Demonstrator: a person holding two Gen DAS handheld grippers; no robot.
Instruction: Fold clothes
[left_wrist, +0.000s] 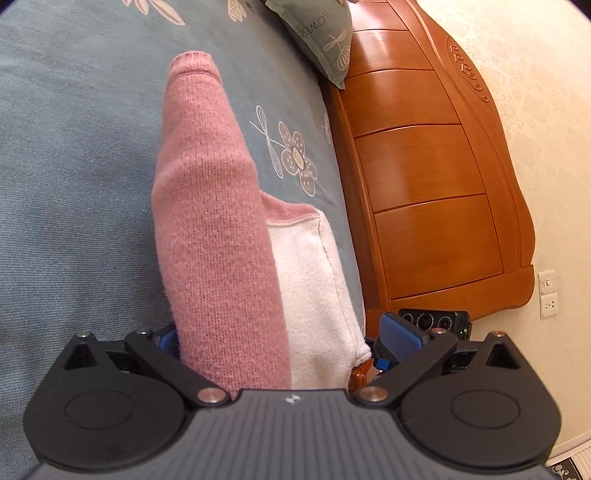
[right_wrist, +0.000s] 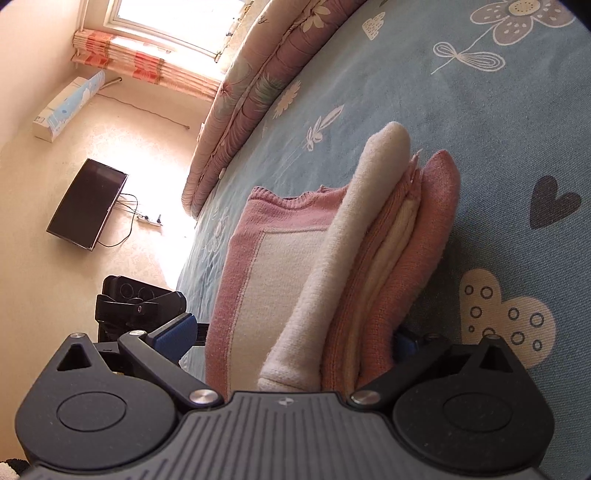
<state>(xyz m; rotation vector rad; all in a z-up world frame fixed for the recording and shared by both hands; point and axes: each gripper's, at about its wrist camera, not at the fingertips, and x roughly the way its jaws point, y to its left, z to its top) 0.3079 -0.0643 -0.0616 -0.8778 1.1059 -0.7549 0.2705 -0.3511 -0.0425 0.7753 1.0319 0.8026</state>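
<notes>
The pink-and-cream knitted sweater (right_wrist: 369, 266) lies doubled over near the bed's (left_wrist: 74, 166) headboard-side edge, both the left gripper (left_wrist: 280, 343) and right gripper (right_wrist: 291, 332) spread wide around its layers, clamping nothing — the loose stack could slump open if nudged

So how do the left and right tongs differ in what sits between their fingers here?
The left tongs frame a raised pink fold of the sweater with a white panel beside it; the right tongs frame a thicker bundle of white and pink layers. The left view faces the wooden headboard; the right faces a window. Both are wide open.
</notes>
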